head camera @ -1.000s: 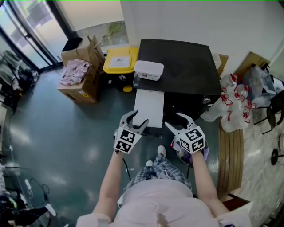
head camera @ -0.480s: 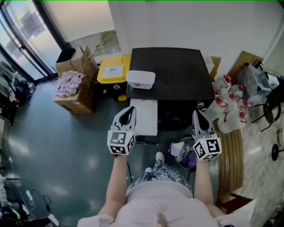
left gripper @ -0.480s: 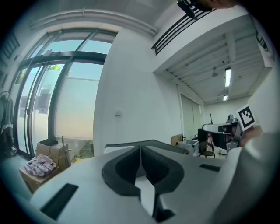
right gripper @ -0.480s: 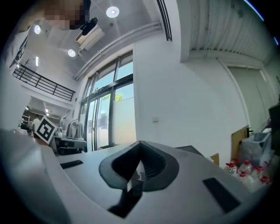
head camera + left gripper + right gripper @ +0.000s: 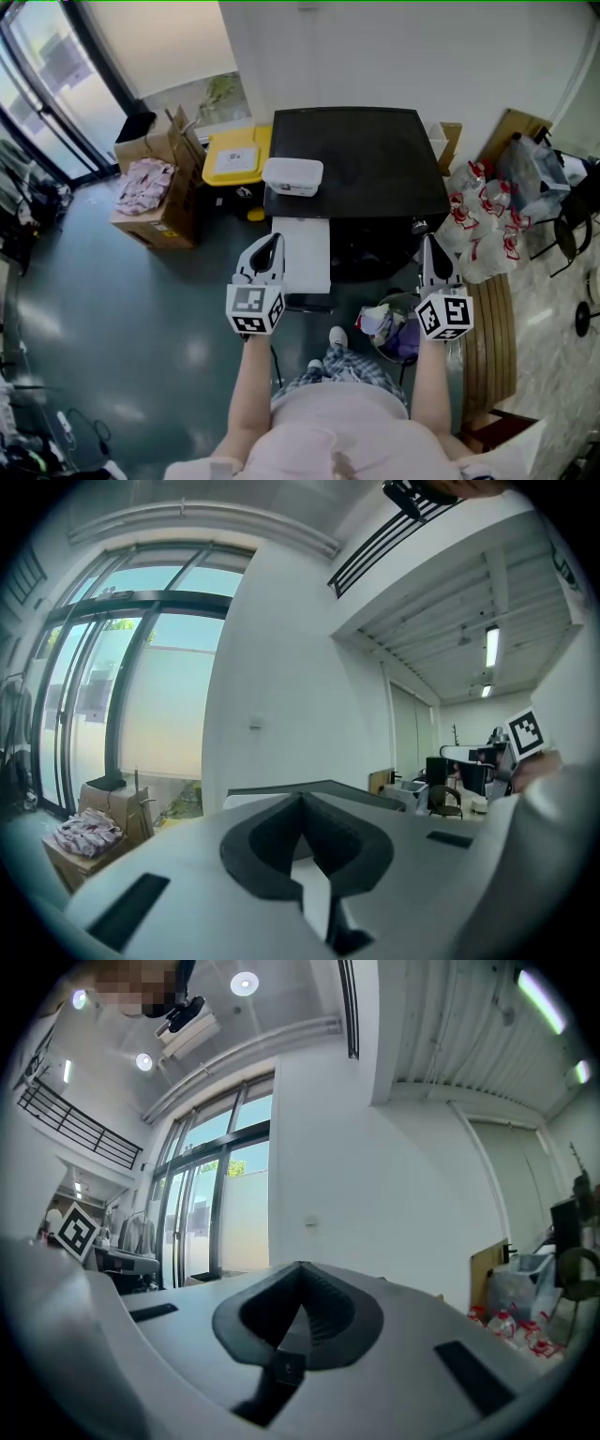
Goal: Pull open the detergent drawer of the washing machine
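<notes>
Jaws of both grippers are pressed together with nothing between them. Seen from the head view, the left gripper [image 5: 270,242] is raised just beside the left edge of the drawer [image 5: 306,251], a white slab sticking out from the front left of the black-topped washing machine [image 5: 361,159]. The right gripper [image 5: 429,247] is held off the machine's front right corner, above a purple bag [image 5: 401,336] of clutter on the floor. A white box [image 5: 292,175] sits on the machine's top near its front left corner. To the left stand a yellow-lidded bin [image 5: 234,154] and a cardboard box [image 5: 159,202] with pink cloth in it. To the right lie a heap of plastic bottles [image 5: 480,230] and a wooden bench [image 5: 487,323]. The floor [image 5: 131,309] is dark, glossy green; a white wall [image 5: 375,52] stands behind the machine, with tall glass doors [image 5: 42,80] at the left.
</notes>
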`<state>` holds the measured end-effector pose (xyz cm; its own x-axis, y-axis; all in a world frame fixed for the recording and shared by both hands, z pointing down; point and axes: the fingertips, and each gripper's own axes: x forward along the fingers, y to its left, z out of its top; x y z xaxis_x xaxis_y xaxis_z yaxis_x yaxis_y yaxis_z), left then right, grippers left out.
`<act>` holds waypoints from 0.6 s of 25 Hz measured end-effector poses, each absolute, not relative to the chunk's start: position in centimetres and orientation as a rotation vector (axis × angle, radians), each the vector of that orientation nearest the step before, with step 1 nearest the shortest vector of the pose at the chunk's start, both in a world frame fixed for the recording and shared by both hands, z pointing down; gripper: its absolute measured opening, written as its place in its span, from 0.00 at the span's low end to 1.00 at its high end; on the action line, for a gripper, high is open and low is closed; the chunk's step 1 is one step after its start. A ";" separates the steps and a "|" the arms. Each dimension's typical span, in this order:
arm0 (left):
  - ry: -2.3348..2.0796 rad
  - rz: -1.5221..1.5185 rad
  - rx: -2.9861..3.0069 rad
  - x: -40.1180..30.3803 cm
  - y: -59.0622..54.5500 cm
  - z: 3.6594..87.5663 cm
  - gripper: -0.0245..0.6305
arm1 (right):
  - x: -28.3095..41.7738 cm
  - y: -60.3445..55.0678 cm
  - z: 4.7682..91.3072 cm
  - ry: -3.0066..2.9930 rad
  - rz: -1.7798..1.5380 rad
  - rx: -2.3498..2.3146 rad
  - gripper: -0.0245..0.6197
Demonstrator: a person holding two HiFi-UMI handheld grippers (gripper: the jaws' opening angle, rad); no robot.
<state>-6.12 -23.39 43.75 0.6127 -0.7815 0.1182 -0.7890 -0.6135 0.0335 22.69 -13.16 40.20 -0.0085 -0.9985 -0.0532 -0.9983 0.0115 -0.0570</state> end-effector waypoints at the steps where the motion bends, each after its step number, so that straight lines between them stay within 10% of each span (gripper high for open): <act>1: -1.333 0.143 2.751 -6.0 -23.4 43.7 0.07 | 22.7 -13.2 40.2 2.178 -0.001 -2.169 0.06; 15: -1.282 0.179 2.776 -5.6 -22.9 44.5 0.07 | 22.4 -13.0 40.9 2.182 -0.023 -2.197 0.06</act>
